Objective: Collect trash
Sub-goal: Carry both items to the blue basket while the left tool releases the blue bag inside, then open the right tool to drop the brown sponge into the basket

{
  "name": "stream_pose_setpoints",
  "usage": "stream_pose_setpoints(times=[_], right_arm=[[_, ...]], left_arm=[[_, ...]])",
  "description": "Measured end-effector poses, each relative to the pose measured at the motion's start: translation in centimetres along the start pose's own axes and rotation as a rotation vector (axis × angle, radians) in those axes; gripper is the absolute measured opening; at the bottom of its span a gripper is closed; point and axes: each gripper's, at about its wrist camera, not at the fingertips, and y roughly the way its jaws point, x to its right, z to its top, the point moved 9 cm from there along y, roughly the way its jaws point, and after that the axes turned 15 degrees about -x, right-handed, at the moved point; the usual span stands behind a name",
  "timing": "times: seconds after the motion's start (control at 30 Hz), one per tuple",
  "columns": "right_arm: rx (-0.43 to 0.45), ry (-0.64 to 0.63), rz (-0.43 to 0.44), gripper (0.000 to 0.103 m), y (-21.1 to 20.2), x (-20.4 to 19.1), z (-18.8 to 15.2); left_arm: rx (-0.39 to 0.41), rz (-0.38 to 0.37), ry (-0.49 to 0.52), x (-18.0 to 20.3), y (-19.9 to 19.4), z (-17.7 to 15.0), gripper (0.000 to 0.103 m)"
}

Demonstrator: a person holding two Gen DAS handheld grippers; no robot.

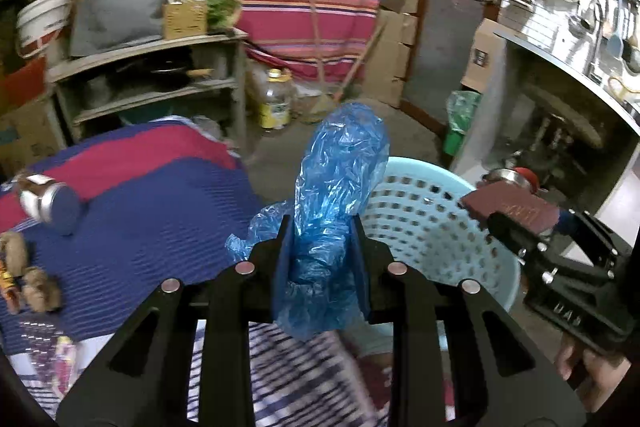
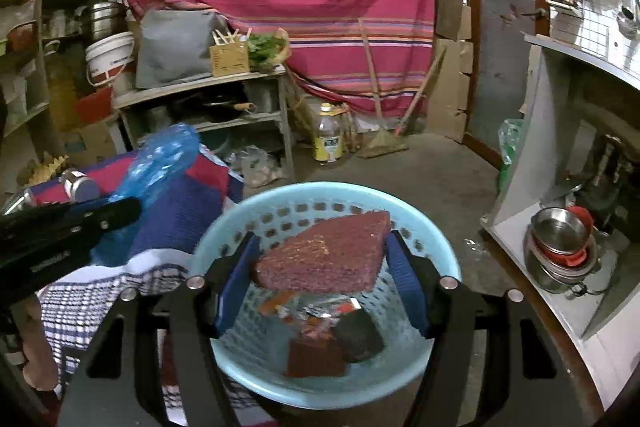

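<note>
My left gripper is shut on a crumpled blue plastic bag that sticks up between its pads. It hangs just left of a light blue perforated basket. In the right wrist view my right gripper is shut on a flat maroon cardboard piece, held over the basket. Inside the basket lie a small maroon box, a dark lump and red wrappers. The left gripper with the blue bag shows at the left of that view. The right gripper shows at the right of the left wrist view.
A blue and red blanket covers the surface on the left, with a tin and scraps on it. Behind stand a shelf unit, a yellow-labelled bottle and a broom. A counter with steel bowls is at the right.
</note>
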Motion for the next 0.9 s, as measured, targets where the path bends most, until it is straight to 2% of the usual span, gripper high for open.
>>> stream_pose_setpoints(times=[0.13,0.3,0.37,0.5,0.6,0.67,0.73,0.83,0.9], right_arm=[[-0.017,0.035,-0.008,0.065,0.5,2.3,-0.8],[-0.021,0.074,-0.009,0.065,1.2,4.1,-0.8],[-0.024,0.082,-0.011,0.065,1.4,4.5,-0.8],[-0.033,0.086,-0.016,0.065,1.9,4.8,-0.9],[-0.039,0.081,-0.017,0.065,2.1,4.6,-1.0],[-0.037,0.079,-0.015,0.065,2.1,4.2,-1.0],[-0.038,0.085,-0.005,0.065,2.4,3.9,-0.9],[-0.043,0.072,0.009,0.065,3.0,2.8,-0.8],[-0.047,0.033,0.003,0.065,3.6,1.7,-0.7]], left_arm=[[-0.018,-0.036,0.031,2.6,2.1,0.2,0.026],[-0.026,-0.029,0.062,4.5,4.4,1.1,0.027],[-0.025,-0.023,0.056,4.6,4.8,1.4,0.033],[-0.022,-0.035,0.022,4.3,5.0,1.7,0.067],[-0.012,-0.026,0.001,3.4,4.4,1.8,0.07],[0.003,0.022,-0.001,2.4,3.5,1.8,0.073],[0.036,0.065,-0.022,0.9,1.9,1.7,0.084],[0.069,0.122,-0.05,-1.3,-0.5,1.3,0.091],[0.07,0.17,-0.062,-3.2,-2.2,0.7,0.091]])
